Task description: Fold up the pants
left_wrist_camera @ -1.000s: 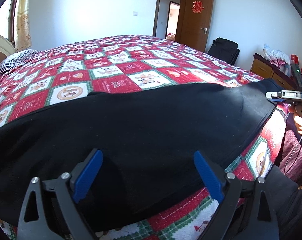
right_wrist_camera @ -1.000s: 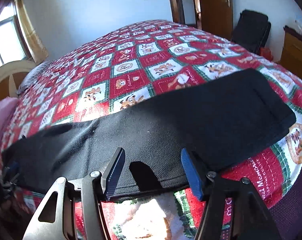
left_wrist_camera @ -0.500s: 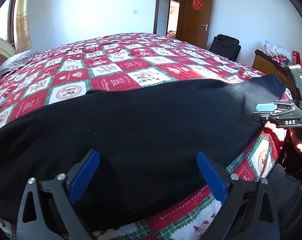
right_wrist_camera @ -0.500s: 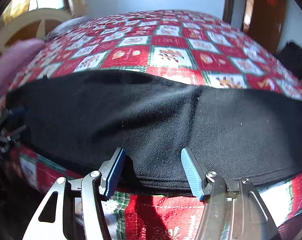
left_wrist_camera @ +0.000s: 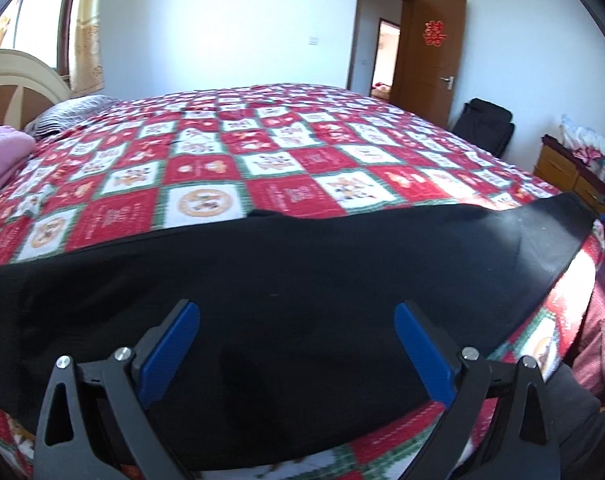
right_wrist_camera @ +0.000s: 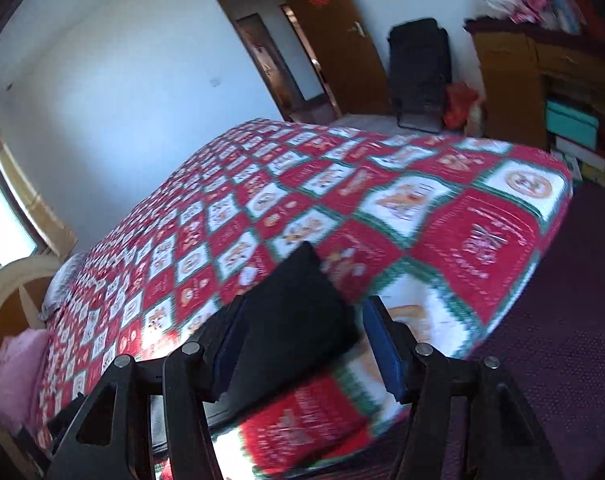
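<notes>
Black pants (left_wrist_camera: 302,280); red-checked quilt (left_wrist_camera: 262,160)

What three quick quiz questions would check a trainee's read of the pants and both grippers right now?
1. True or false: the left gripper is clamped on the black pants.
2. What lies under the pants? A) bare mattress B) red patterned quilt C) wooden table
3. Which part of the pants sits between the right gripper fingers?

Key:
1. False; its jaws are spread wide.
2. B, the quilt.
3. A narrow end of the pants, near the bed edge.
</notes>
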`<state>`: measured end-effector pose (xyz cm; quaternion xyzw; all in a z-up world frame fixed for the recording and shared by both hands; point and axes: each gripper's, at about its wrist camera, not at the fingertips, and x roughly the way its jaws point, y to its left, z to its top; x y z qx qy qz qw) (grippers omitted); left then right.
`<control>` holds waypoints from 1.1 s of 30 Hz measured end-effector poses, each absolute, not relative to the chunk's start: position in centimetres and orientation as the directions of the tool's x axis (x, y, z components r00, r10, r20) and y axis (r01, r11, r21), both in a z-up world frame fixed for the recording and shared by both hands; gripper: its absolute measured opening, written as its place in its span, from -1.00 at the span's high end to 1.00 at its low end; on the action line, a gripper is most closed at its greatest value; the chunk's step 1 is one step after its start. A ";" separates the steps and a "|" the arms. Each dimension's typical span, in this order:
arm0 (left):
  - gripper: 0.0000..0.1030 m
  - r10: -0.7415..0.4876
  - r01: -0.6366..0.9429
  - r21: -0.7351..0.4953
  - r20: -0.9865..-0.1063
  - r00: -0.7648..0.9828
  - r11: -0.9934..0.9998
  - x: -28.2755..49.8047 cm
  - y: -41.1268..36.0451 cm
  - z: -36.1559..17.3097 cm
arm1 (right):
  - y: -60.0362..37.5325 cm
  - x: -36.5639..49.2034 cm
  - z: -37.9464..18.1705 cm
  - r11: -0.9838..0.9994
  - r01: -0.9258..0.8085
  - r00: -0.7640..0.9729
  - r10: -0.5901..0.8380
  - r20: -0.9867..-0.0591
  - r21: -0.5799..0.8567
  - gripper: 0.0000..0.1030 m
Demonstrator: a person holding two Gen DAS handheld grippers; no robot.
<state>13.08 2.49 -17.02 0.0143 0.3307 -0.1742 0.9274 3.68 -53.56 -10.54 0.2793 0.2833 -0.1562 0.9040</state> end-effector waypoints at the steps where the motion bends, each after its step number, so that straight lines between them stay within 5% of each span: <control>1: -0.95 -0.301 0.320 -0.084 -0.621 0.724 0.944 13.1 2.8 -17.1 | -54.1 3.7 -11.0 0.784 0.432 0.792 -0.094 -0.604 0.445 -0.16; 9: -0.95 -0.242 0.224 -0.112 -0.654 0.717 0.968 13.5 6.1 -18.5 | -54.3 6.1 -13.2 0.770 0.413 0.791 -0.039 -0.611 0.485 -0.01; 11: -0.95 -0.237 0.214 -0.117 -0.657 0.716 0.970 13.5 6.3 -18.9 | -53.9 6.6 -13.3 0.784 0.424 0.779 -0.059 -0.624 0.454 0.43; 13: -0.99 -0.234 0.221 -0.105 -0.656 0.717 0.970 13.5 6.0 -18.9 | -53.4 7.0 -13.5 0.793 0.399 0.775 -0.023 -0.632 0.460 0.62; 23: -0.99 -0.268 0.231 -0.145 -0.657 0.704 0.962 13.5 6.6 -18.6 | -50.9 6.4 -10.2 0.832 0.345 0.839 -0.065 -0.540 0.435 0.74; 33: -0.99 -0.313 0.275 -0.160 -0.626 0.714 0.948 13.0 6.0 -16.9 | -40.4 9.3 -5.1 0.939 0.074 0.888 0.091 -0.451 0.336 0.75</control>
